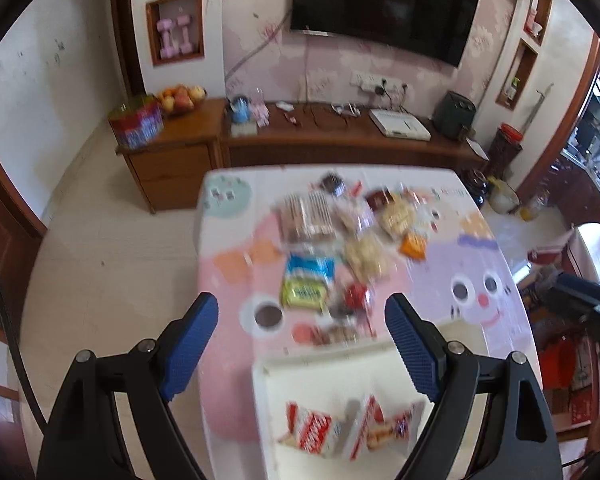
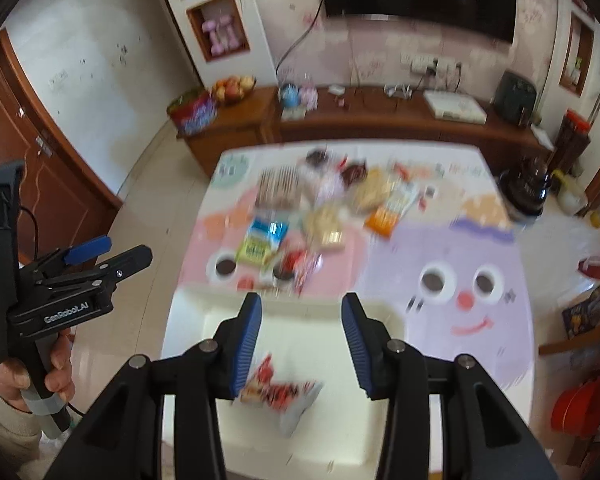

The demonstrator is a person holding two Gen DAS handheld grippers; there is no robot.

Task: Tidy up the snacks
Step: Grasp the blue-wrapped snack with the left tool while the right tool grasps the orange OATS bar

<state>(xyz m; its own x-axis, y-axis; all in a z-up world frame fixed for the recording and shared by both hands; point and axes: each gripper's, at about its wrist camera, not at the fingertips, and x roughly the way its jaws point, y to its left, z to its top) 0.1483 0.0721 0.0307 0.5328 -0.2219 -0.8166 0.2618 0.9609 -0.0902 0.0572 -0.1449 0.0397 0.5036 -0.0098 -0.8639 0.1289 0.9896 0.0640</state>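
A pile of several snack packets [image 1: 340, 236] [image 2: 324, 208] lies on the far half of the cartoon tablecloth. A white tray [image 1: 324, 368] [image 2: 300, 316] sits at the table's near edge with red-and-white snack packets [image 1: 312, 432] [image 2: 280, 394] in it. My left gripper [image 1: 302, 332] is open and empty, high above the tray's far rim; it also shows in the right wrist view [image 2: 112, 252] at the left. My right gripper [image 2: 300, 340] is open and empty above the tray. Both views are blurred.
The table [image 1: 488, 320] is covered by a pink and purple cartoon cloth. A wooden sideboard [image 1: 340, 136] with a fruit bowl [image 1: 180, 98], a tin and small appliances stands behind it under a wall television [image 1: 384, 4]. Tiled floor lies to the left, clutter to the right.
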